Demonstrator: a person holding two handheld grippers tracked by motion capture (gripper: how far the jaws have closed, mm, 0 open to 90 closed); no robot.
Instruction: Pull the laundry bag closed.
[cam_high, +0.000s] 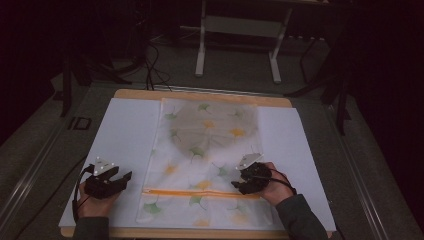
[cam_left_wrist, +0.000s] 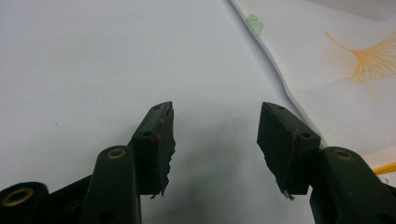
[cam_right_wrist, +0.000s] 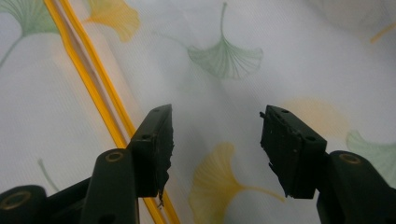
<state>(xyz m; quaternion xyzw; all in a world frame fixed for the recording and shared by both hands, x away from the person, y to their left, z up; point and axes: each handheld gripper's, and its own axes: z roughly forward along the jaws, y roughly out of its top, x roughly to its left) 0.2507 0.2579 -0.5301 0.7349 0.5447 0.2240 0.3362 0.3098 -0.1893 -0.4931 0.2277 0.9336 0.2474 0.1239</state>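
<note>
On the white-covered desk (cam_high: 127, 130), in the middle, we have the task thing: a thin white fabric case printed with green and yellow ginkgo leaves (cam_high: 207, 150), lying flat, long side running away from the person, with an orange zipper line (cam_high: 200, 192) crossing it near the close end. We judge it light, soft and floppy, no stiffness, likely to sag and fold when lifted; a darker round patch toward the far half may be a shadow or something inside, we cannot tell. Cloth looks a bit slick, so a shallow pinch could slip. Best hold, in our view: edges or corners near the zipper, one per side, where the seam gives thicker material. Left gripper (cam_high: 111, 181) sits over bare desk just left of the case's edge, jaws spread, nothing between them; the left gripper view confirms the cloth edge (cam_left_wrist: 285, 88) off to its right. Right gripper (cam_high: 248, 181) hovers over the case's right part above the zipper, jaws spread too, empty, with leaf print (cam_right_wrist: 226, 58) beneath.
</note>
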